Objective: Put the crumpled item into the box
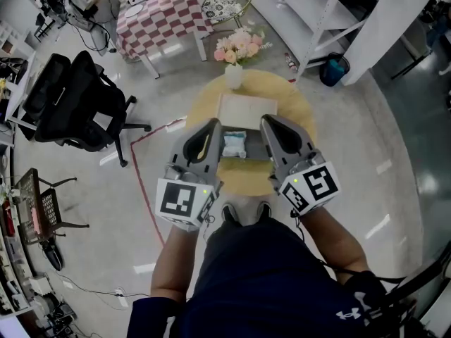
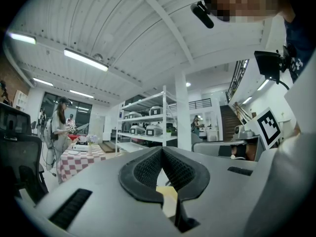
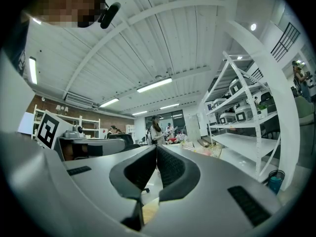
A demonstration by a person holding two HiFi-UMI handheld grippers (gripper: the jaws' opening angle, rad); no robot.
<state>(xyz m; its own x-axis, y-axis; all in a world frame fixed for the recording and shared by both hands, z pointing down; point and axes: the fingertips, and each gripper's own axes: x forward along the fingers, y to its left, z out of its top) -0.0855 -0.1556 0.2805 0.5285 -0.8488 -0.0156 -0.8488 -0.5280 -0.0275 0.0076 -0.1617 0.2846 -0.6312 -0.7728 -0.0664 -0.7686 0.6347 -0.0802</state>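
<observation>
The crumpled item [image 1: 235,144], a pale blue-white wad, lies on the round yellow table [image 1: 303,111], on a grey flat part just in front of the white open box [image 1: 246,110]; whether it is inside the box I cannot tell. My left gripper [image 1: 211,125] is held level just left of the wad, my right gripper [image 1: 271,122] just right of it. In the left gripper view the left gripper [image 2: 161,150] is shut with nothing between its pads. The right gripper [image 3: 156,148] is likewise shut and empty in the right gripper view. Neither gripper view shows the wad or the box.
A white vase of pink flowers [image 1: 238,51] stands at the table's far edge, behind the box. A black office chair [image 1: 77,101] is at the left, a checkered table [image 1: 158,13] farther back, white shelving [image 1: 317,5] at the right. A person [image 2: 58,127] stands by the checkered table.
</observation>
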